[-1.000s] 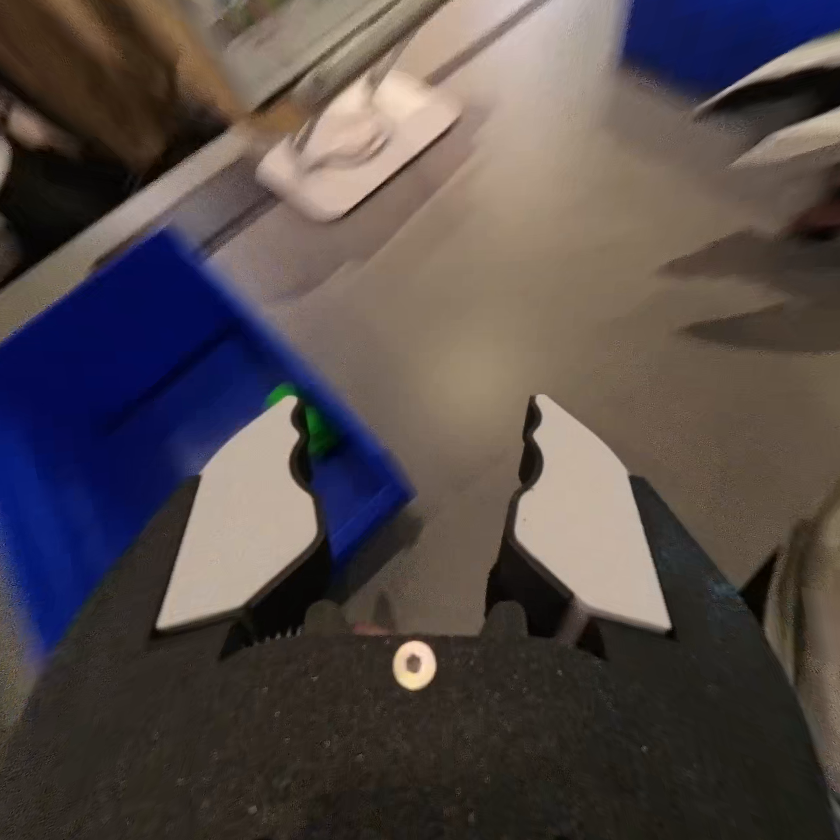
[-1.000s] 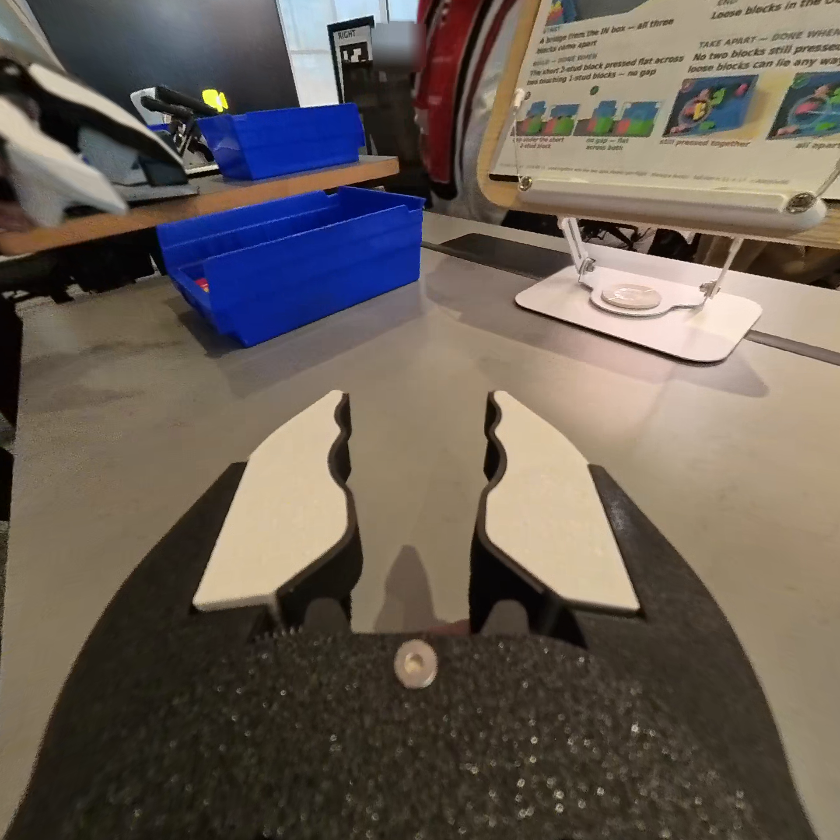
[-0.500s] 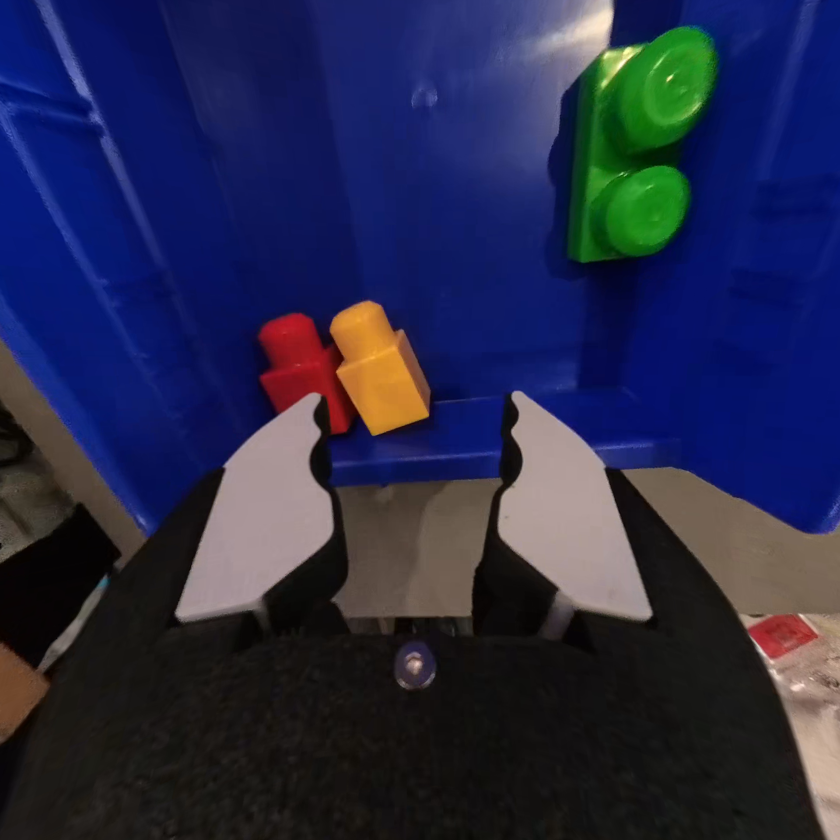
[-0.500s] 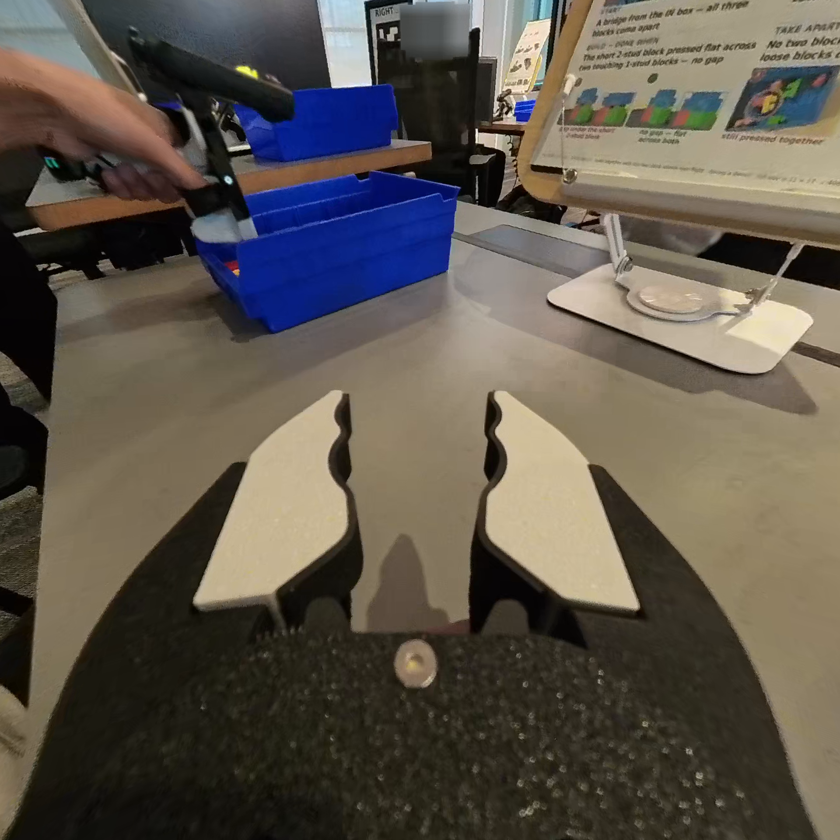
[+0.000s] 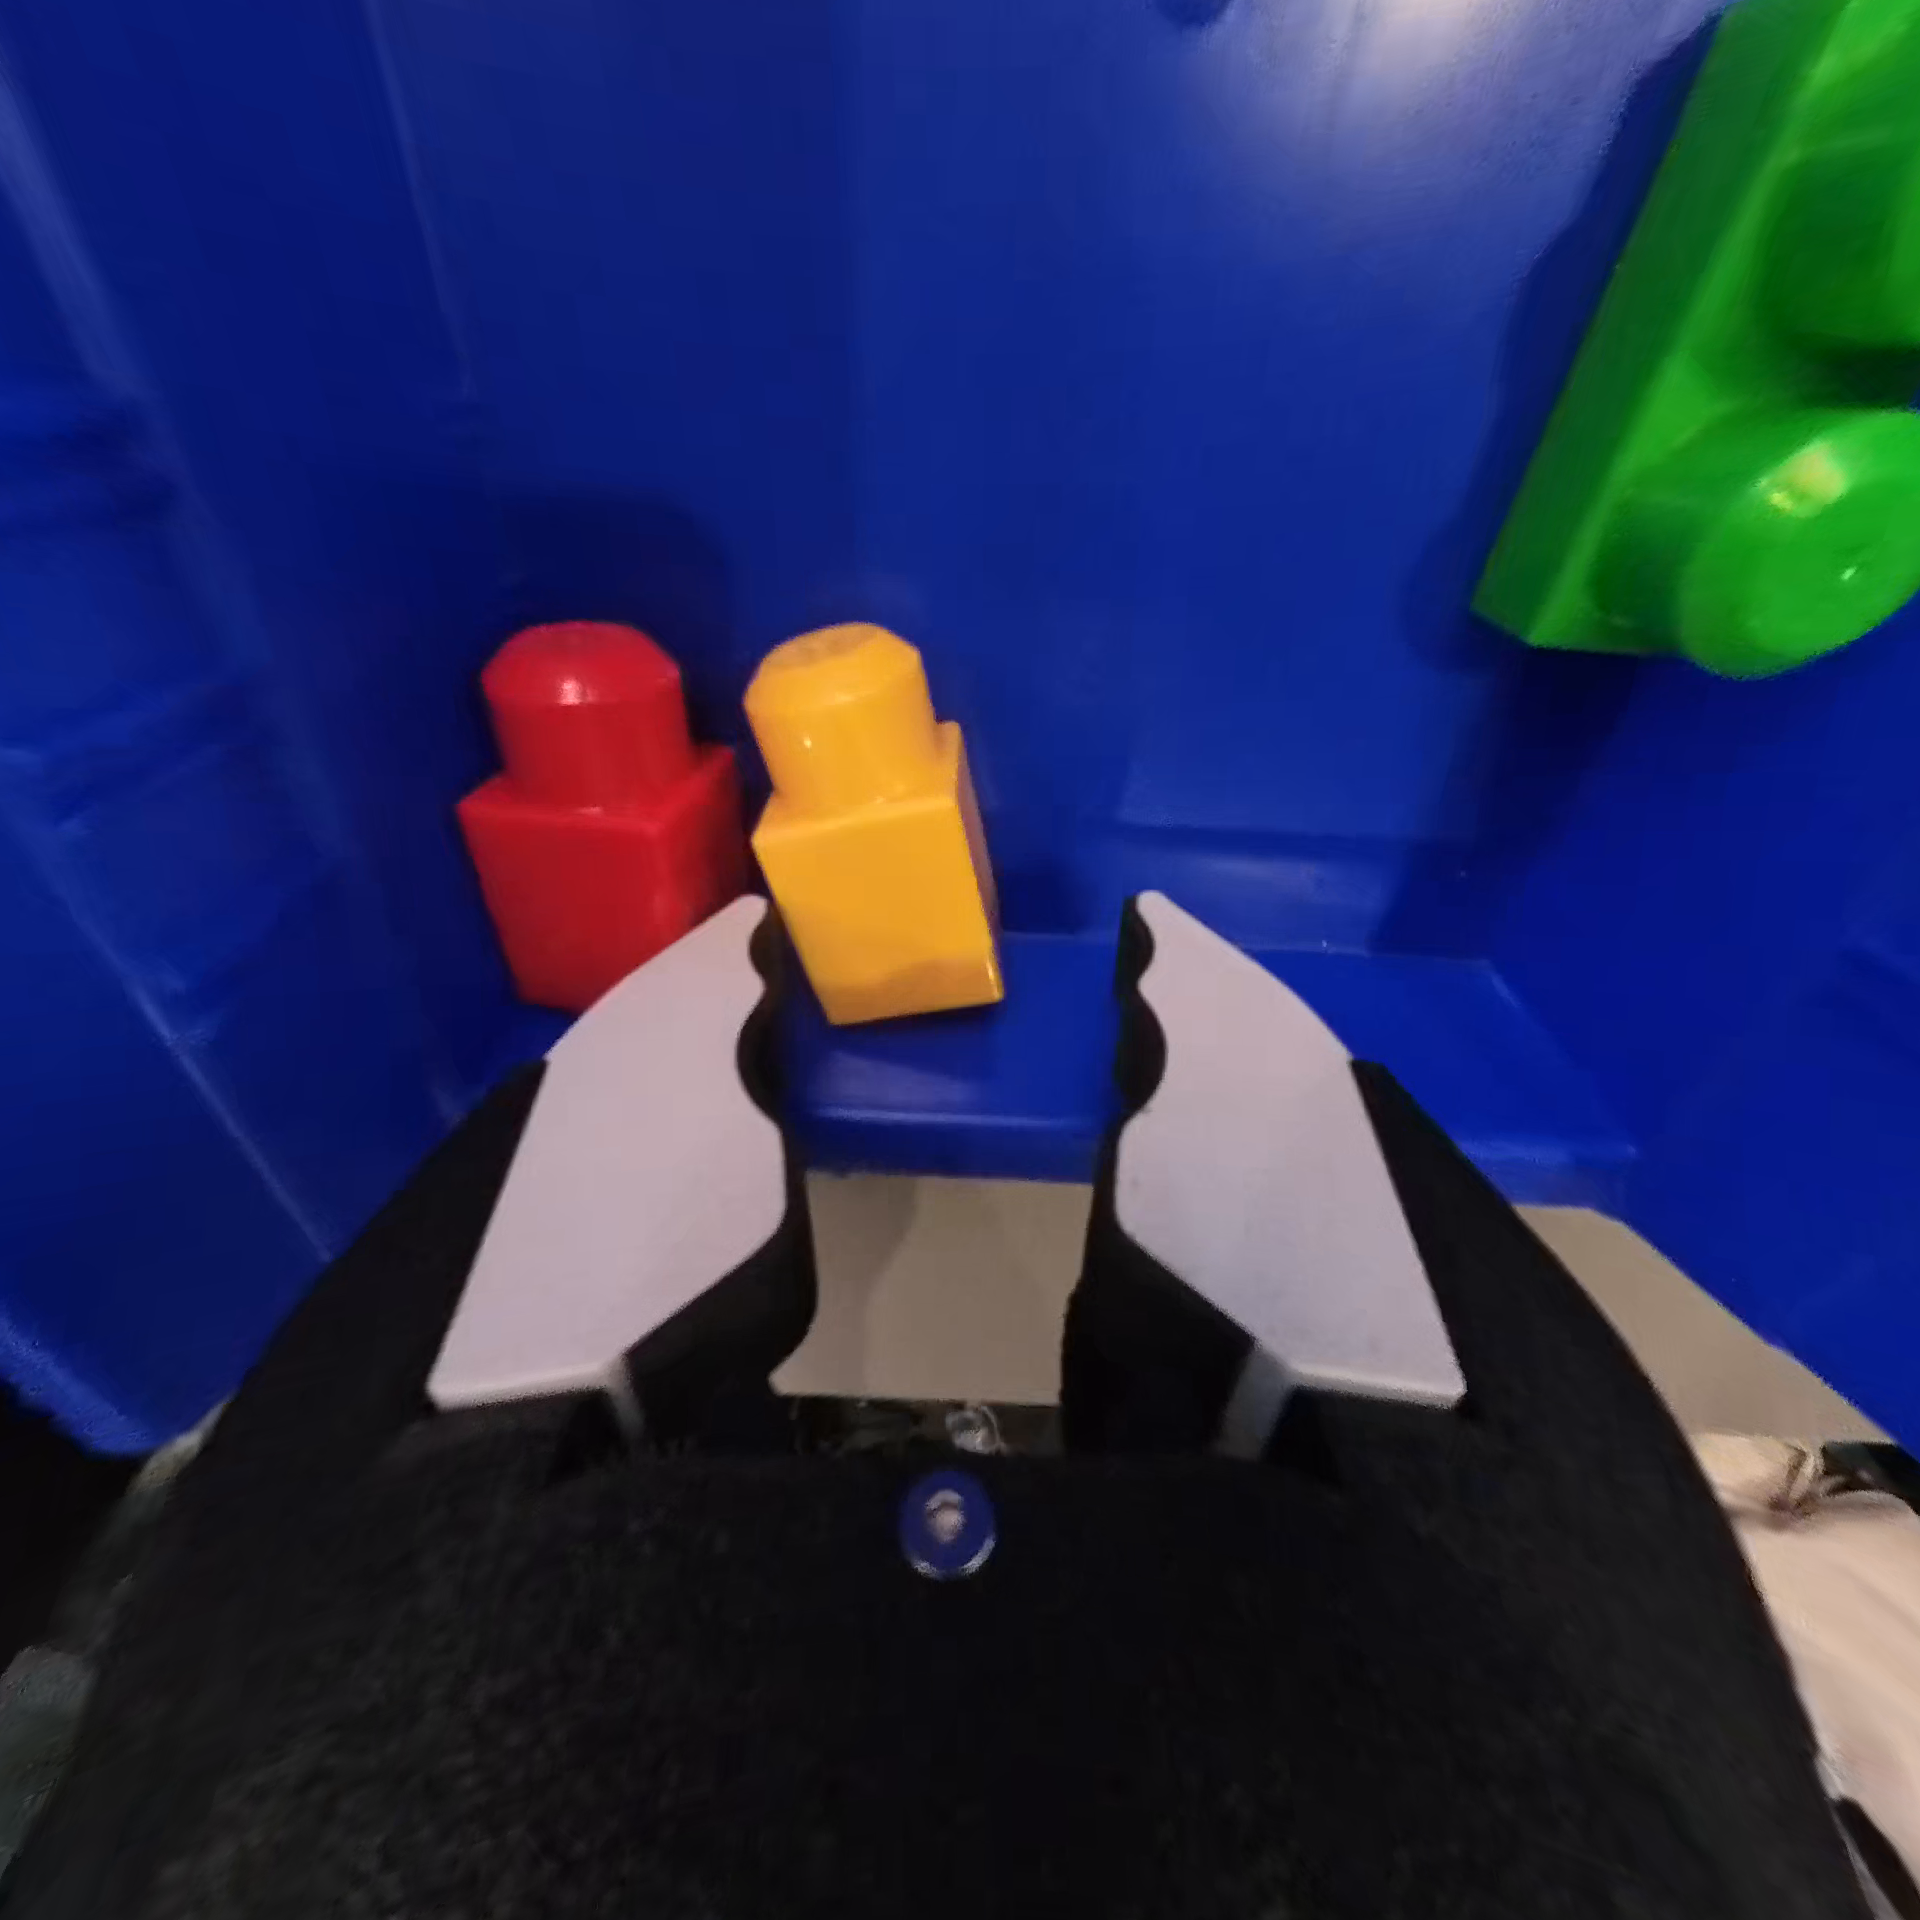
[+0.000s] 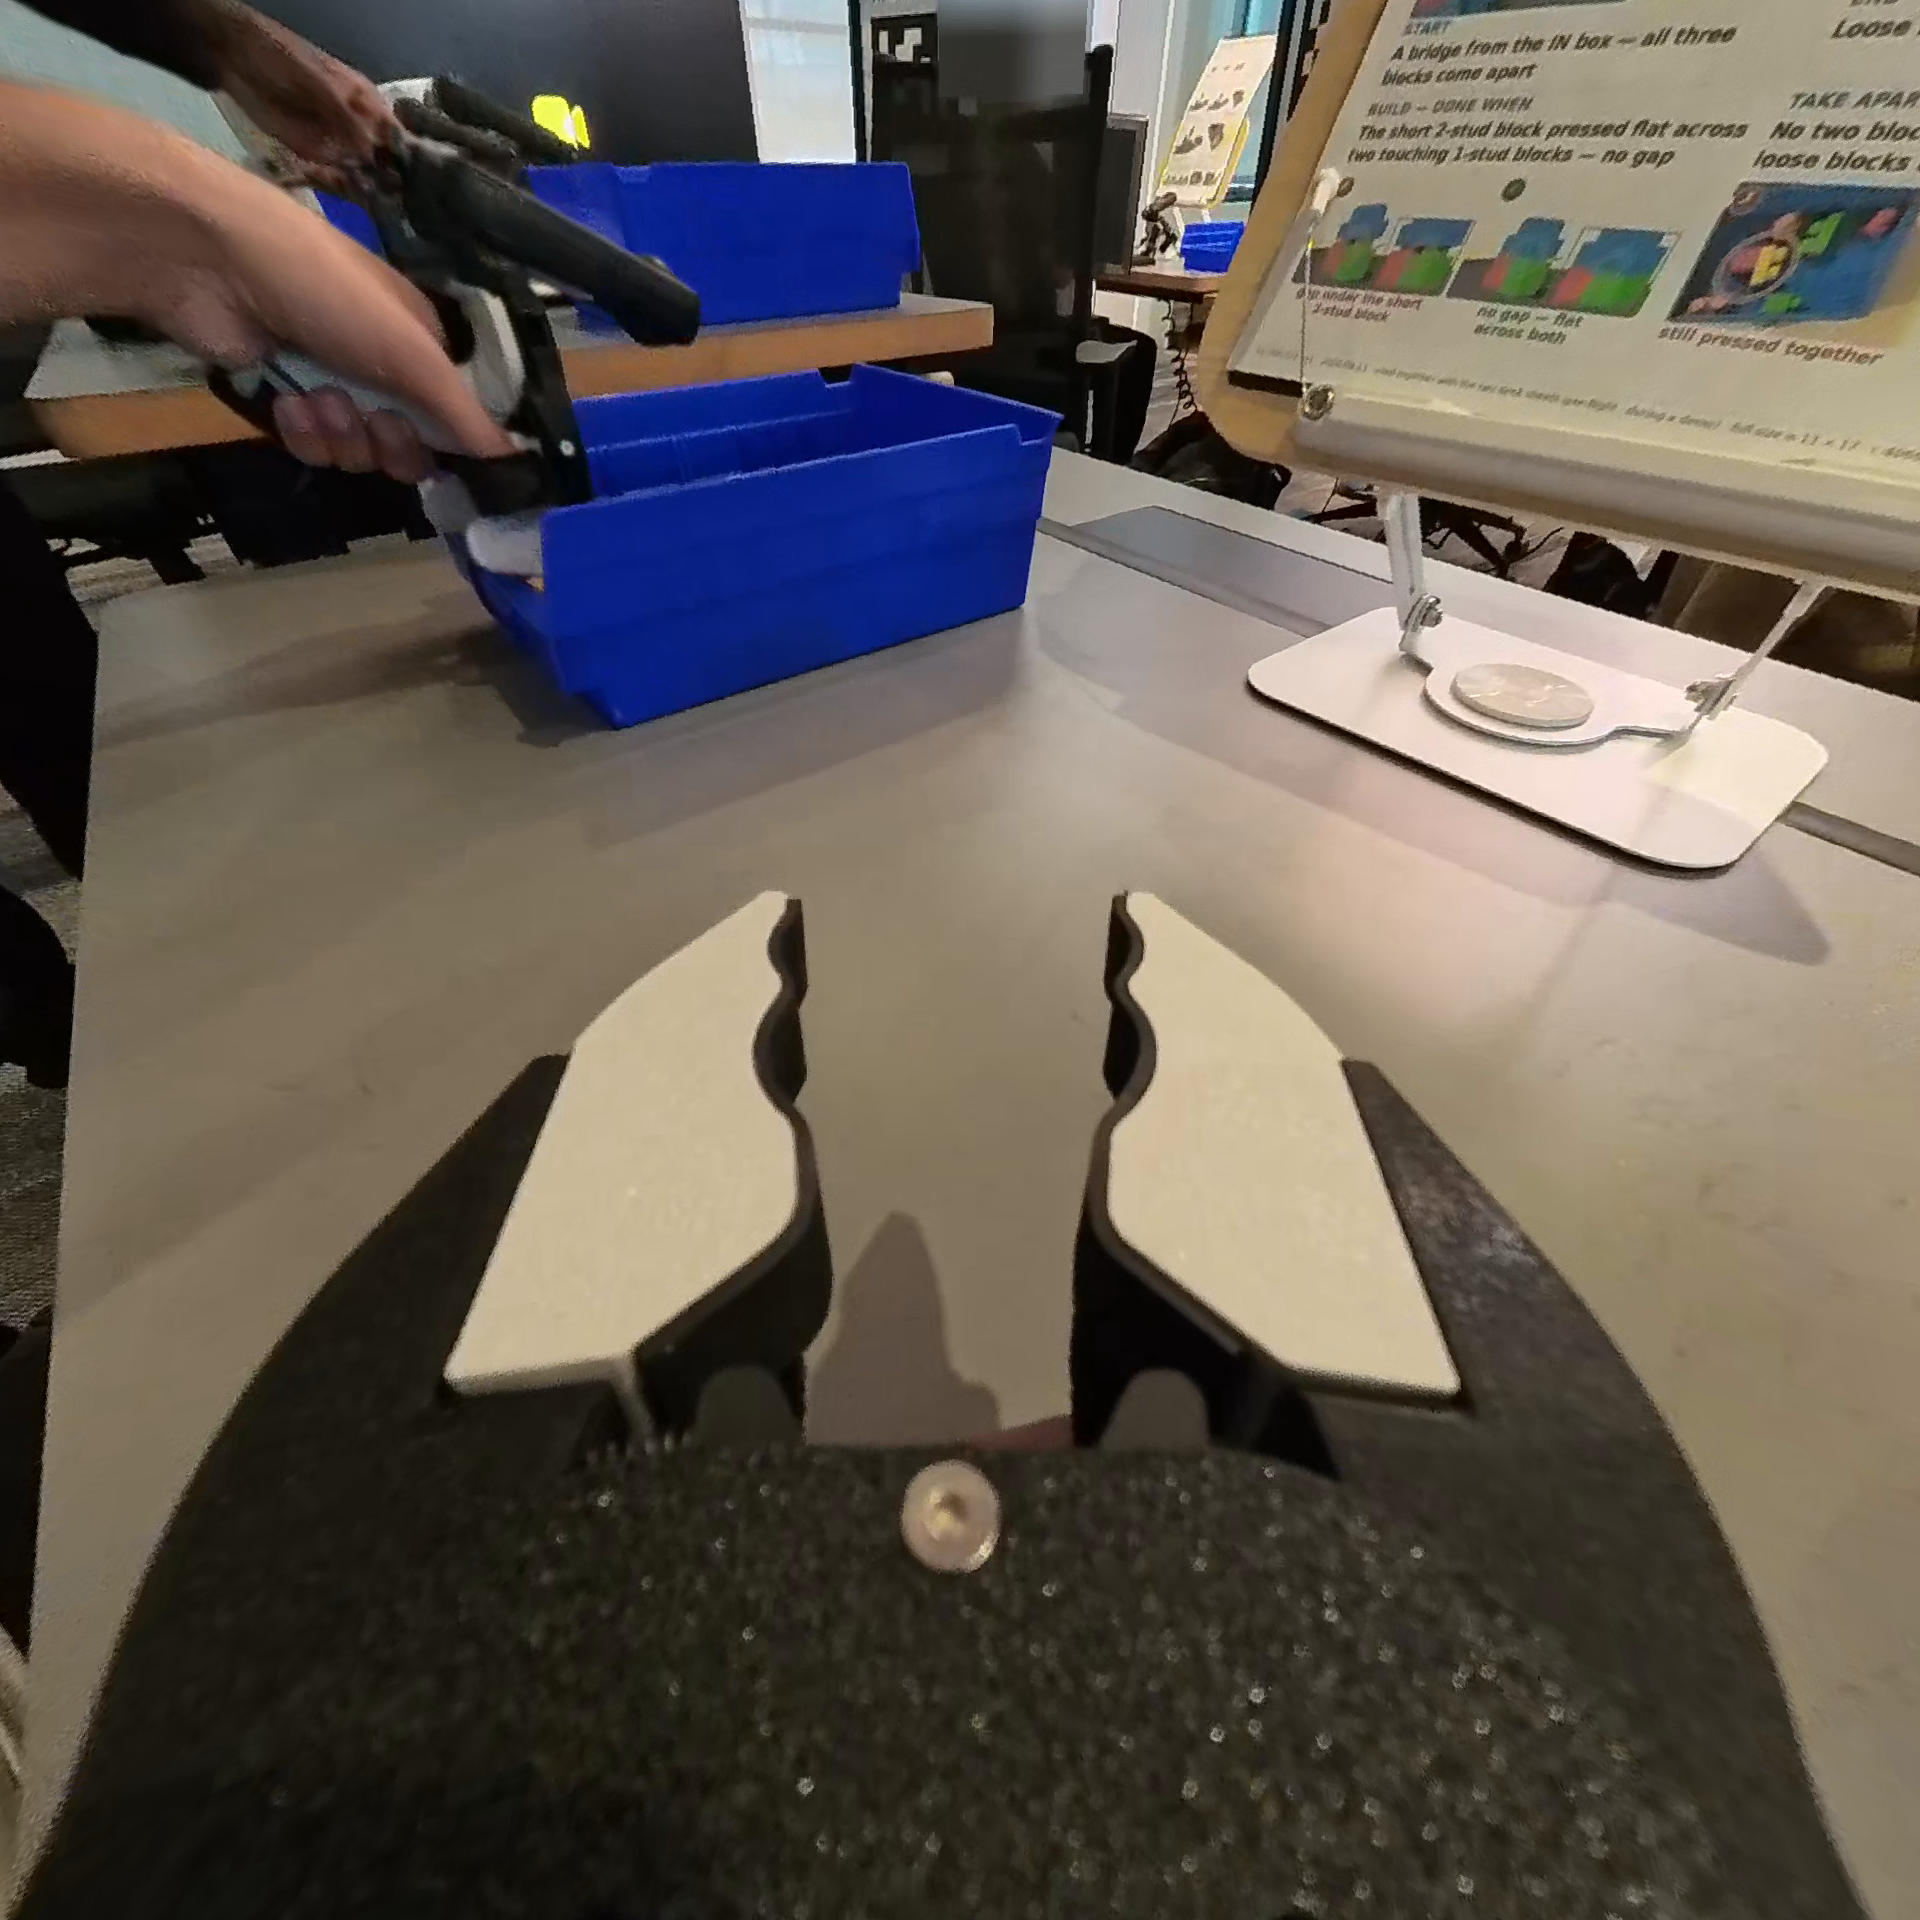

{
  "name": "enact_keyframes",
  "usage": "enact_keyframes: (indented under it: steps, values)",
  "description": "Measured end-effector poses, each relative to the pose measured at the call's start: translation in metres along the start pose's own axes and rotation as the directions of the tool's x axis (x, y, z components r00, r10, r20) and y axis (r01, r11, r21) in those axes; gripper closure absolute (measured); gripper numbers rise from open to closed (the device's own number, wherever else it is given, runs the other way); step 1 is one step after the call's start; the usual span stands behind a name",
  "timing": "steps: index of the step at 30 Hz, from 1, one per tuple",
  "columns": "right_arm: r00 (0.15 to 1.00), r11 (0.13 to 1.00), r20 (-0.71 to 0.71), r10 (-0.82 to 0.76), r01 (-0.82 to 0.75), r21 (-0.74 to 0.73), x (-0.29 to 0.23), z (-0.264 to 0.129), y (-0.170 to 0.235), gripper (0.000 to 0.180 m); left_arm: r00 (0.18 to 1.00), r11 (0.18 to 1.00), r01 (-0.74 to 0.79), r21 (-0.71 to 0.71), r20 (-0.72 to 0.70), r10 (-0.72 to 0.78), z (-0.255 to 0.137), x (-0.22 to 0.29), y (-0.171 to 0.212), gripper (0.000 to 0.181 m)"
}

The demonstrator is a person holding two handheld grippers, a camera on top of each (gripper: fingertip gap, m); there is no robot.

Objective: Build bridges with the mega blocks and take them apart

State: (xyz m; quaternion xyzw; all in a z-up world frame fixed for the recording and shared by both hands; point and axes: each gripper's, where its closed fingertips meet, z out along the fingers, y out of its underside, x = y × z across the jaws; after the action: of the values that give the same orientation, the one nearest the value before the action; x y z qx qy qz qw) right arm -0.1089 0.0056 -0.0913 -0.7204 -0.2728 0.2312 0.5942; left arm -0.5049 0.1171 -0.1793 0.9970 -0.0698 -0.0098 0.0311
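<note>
The left tool (image 5: 943, 925) has its two fingers spread apart with nothing between them, its tips poking over the low front lip of a blue bin (image 5: 1039, 312). Just past the left finger (image 5: 623, 1143) sits a yellow one-stud block (image 5: 878, 894), tilted a little, its lower corner near that fingertip; whether they touch cannot be told. Touching the yellow block on its left is a red one-stud block (image 5: 592, 852), upright against the bin's side wall. Well apart from these, at the upper right of the bin, lies a green two-stud block (image 5: 1704, 436) — only partly in view at the edge.

The right tool (image 6: 954, 914) is also spread apart and empty, hovering low over the bare grey surface (image 6: 1039, 810). Beyond it to the left stands the same blue bin (image 6: 790, 561), where a person's hand (image 6: 260, 312) holds the left tool (image 6: 499, 520) with its tips dipped into the near end. To the right, a white stand (image 6: 1538, 748) rests on the surface — it carries a tilted instruction board (image 6: 1621, 208). Farther back, another blue bin (image 6: 748, 239) sits on a wooden shelf (image 6: 779, 332).
</note>
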Motion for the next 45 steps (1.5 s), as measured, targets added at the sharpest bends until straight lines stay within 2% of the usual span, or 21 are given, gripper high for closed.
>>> enact_keyframes:
  steps: [1, 3, 4, 8, 11, 13, 16, 19, 20, 21, 24, 27, 30, 32, 41, 43, 45]
  values:
    - [1.0, 1.0, -0.002, -0.002, 0.002, -0.003, 0.0, 0.0, 0.001, 0.125, 1.0, 1.0, 0.001, 0.005, -0.008, -0.001, 0.002, 0.001, -0.002, 0.121]
    - [1.0, 1.0, -0.008, -0.007, 0.007, -0.012, 0.001, 0.001, 0.003, 0.125, 1.0, 0.999, -0.001, 0.036, 0.002, 0.001, 0.002, -0.001, -0.008, 0.141]
    - [1.0, 1.0, -0.008, -0.007, 0.007, -0.015, 0.001, 0.001, 0.003, 0.125, 1.0, 0.999, -0.009, 0.038, -0.003, 0.009, 0.002, -0.001, -0.01, 0.144]
    - [1.0, 1.0, -0.012, -0.002, 0.002, -0.019, 0.003, 0.001, 0.004, 0.126, 0.995, 0.995, -0.095, 0.037, 0.014, 0.094, -0.006, 0.0, -0.006, 0.145]
    - [1.0, 1.0, -0.018, 0.0, 0.0, -0.01, 0.005, -0.001, 0.003, 0.127, 0.974, 0.964, -0.226, 0.138, 0.023, 0.225, -0.045, 0.01, -0.005, 0.145]
    - [1.0, 1.0, -0.026, -0.005, 0.005, 0.007, 0.005, -0.003, 0.0, 0.129, 0.924, 0.893, -0.382, 0.238, 0.082, 0.373, -0.086, 0.027, -0.002, 0.145]
    - [0.999, 1.0, -0.036, -0.01, 0.01, 0.015, 0.007, -0.003, -0.001, 0.13, 0.792, 0.709, -0.597, 0.376, 0.136, 0.595, -0.143, 0.082, 0.014, 0.144]
    - [0.999, 1.0, -0.036, -0.008, 0.009, 0.015, 0.007, -0.002, -0.001, 0.13, 0.62, 0.529, -0.757, 0.384, 0.165, 0.767, -0.164, 0.147, 0.038, 0.144]
    - [0.999, 1.0, -0.036, -0.008, 0.009, 0.011, 0.007, -0.001, 0.0, 0.13, 0.583, 0.499, -0.792, 0.353, 0.193, 0.789, -0.159, 0.163, 0.04, 0.144]
    - [0.999, 1.0, -0.034, -0.01, 0.01, 0.004, 0.007, 0.0, 0.001, 0.13, 0.574, 0.502, -0.809, 0.307, 0.222, 0.789, -0.149, 0.174, 0.037, 0.144]
    - [0.999, 1.0, -0.044, -0.025, 0.025, -0.011, 0.007, 0.001, 0.004, 0.129, 0.637, 0.605, -0.77, 0.202, 0.279, 0.718, -0.107, 0.201, 0.0, 0.144]
    - [0.998, 0.999, -0.05, -0.028, 0.027, -0.02, 0.008, 0.001, 0.007, 0.129, 0.574, 0.566, -0.819, 0.092, 0.146, 0.806, -0.054, 0.238, -0.014, 0.144]
    - [0.999, 1.0, -0.047, -0.015, 0.014, -0.012, 0.008, -0.001, 0.007, 0.13, 0.531, 0.537, -0.844, 0.016, 0.165, 0.831, -0.025, 0.247, -0.029, 0.144]
    - [0.999, 1.0, -0.047, -0.01, 0.009, -0.015, 0.008, -0.003, 0.008, 0.13, 0.536, 0.537, -0.843, 0.028, 0.108, 0.837, -0.017, 0.256, -0.029, 0.144]
    - [0.999, 0.999, -0.046, -0.008, 0.007, -0.035, 0.007, -0.002, 0.014, 0.13, 0.526, 0.525, -0.85, 0.029, 0.083, 0.847, 0.001, 0.252, -0.028, 0.143]
    - [0.999, 0.999, -0.046, -0.005, 0.003, -0.038, 0.008, -0.002, 0.015, 0.13, 0.531, 0.528, -0.848, 0.054, 0.088, 0.843, -0.004, 0.249, -0.026, 0.118]
    - [0.999, 0.999, -0.045, 0.003, -0.005, -0.038, 0.009, -0.003, 0.015, 0.13, 0.529, 0.522, -0.847, 0.099, 0.084, 0.844, -0.02, 0.243, -0.019, 0.107]
